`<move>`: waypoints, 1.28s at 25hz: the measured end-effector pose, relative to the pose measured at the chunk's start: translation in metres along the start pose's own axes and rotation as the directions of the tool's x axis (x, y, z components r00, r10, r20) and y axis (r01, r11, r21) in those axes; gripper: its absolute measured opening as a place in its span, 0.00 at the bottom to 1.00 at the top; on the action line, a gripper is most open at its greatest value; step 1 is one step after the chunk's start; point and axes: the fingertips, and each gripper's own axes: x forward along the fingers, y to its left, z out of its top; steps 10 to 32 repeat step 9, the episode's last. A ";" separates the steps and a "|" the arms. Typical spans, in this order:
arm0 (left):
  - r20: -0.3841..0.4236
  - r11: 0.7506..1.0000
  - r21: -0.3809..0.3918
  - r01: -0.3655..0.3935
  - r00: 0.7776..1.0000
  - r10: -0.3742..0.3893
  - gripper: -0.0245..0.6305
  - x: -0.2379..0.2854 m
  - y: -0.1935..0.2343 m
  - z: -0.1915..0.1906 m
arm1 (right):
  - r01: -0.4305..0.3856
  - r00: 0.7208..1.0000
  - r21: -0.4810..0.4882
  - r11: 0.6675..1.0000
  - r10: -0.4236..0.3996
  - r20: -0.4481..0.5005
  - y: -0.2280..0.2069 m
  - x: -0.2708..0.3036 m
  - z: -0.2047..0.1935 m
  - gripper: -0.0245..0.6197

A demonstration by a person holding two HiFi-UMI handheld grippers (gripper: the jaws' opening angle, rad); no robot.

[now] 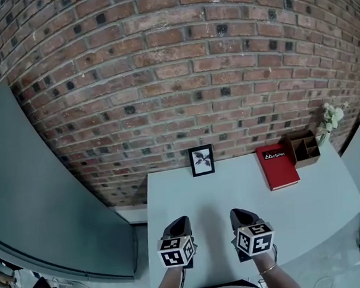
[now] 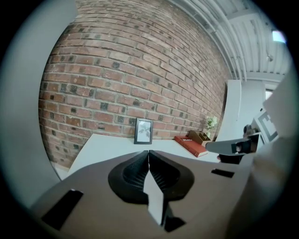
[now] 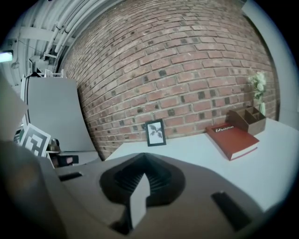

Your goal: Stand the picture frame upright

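Jaws of the left gripper (image 1: 180, 221) and right gripper (image 1: 239, 212) are shut, empty, over the near edge of the table (image 1: 333, 203). The picture frame (image 1: 202, 160) is stood upright at the far edge, bare surface between; a red book (image 1: 278, 167) is laid rightward.

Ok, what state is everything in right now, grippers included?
Frame: standing upright, picture side facing the grippers.
Book: closed, lying flat.
Organizer: upright, nothing sticking out of it.
Flowers: upright, beside the organizer.
Left gripper: shut, nothing between the jaws.
Right gripper: shut, nothing between the jaws.
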 end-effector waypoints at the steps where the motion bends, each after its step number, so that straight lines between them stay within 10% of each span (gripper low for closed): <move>1: -0.005 1.000 -0.003 0.000 1.000 0.000 0.03 -0.002 0.001 -0.002 | 0.003 1.000 -0.001 1.000 -0.003 -0.002 0.001 -0.001 -0.001 0.04; 32: 0.001 1.000 -0.014 0.027 1.000 -0.027 0.03 -0.014 0.008 -0.005 | 0.029 1.000 0.000 1.000 -0.029 -0.009 0.011 -0.001 -0.009 0.04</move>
